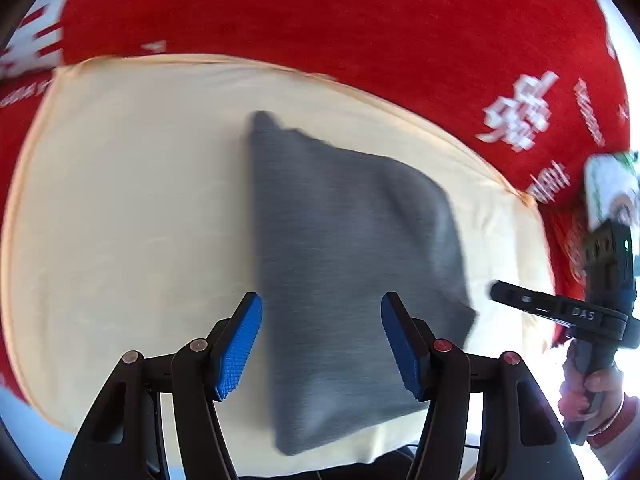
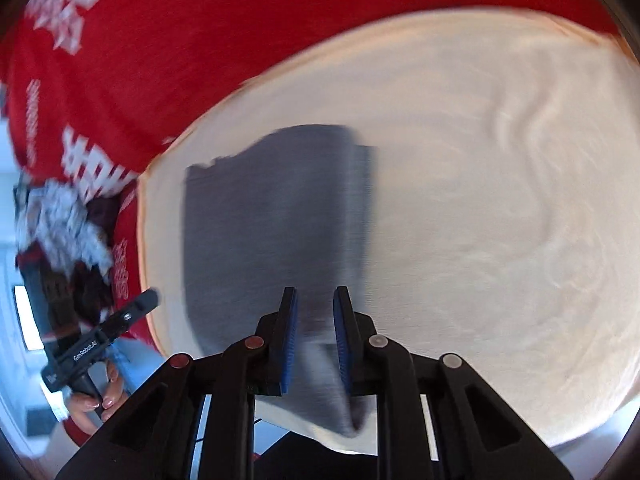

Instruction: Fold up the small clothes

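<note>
1. You are working over a cream sheet (image 1: pixel 120 200) that covers most of the surface; its edge has a thin orange hem.
2. In the right wrist view the sheet (image 2: pixel 500 220) shows soft ripples on its right side.
3. Under it lies a red cloth (image 1: pixel 360 20) printed with white characters and lettering, reaching past the sheet on the far side and at both ends.
4. At the left rim of the right wrist view you see a pale, brightly lit stretch of room (image 2: pixel 24 312), too blurred to read.
5. Light is bright and even; both views are motion-blurred.
</note>
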Demonstrator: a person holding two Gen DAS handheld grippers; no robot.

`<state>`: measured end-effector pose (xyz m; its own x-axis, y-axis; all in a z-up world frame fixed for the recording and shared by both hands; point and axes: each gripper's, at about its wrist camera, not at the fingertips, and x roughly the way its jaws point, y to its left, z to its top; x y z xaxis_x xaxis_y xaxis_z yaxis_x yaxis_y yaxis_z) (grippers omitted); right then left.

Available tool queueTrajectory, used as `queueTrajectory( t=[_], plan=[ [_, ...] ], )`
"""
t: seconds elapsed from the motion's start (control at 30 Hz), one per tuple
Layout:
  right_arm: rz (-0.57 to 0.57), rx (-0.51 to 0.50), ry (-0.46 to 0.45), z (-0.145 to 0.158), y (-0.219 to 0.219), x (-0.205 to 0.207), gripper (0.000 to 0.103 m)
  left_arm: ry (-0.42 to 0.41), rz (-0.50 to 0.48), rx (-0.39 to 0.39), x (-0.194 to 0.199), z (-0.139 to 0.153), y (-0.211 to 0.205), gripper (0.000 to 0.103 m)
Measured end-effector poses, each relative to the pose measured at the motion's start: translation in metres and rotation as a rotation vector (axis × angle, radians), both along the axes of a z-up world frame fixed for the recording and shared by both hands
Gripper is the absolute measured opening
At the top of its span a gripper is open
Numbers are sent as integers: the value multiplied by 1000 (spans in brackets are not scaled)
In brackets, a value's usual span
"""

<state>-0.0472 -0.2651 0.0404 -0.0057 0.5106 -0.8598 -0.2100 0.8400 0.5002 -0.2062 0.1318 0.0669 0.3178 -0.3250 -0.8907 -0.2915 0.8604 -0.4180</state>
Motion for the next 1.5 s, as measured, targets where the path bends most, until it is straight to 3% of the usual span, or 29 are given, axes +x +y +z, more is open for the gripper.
queueTrajectory(
  t=[0.13,0.23,0.3,0.6,0.93,1.5],
  plan=[
    [76,-86,-44,-9,23,-6,20,7,-47,-13,5,-13,-25,62],
    [116,-234,-40,-44,23,-13,17,43,-38,-3,4,-32,-32,62],
    [106,-213,-54,-55,13,-18,16,32,-45,4,2,-33,-34,62],
    [118,-246,-75,-47,8,-31,17,78,-72,85,3,-29,-48,62],
    [108,-264,-4,-55,10,-38,21,121,-64,128,2,-23,-52,62],
    [4,-310,75,-41,-24,-58,24,151,-94,176,-11,-12,-55,62]
  ],
)
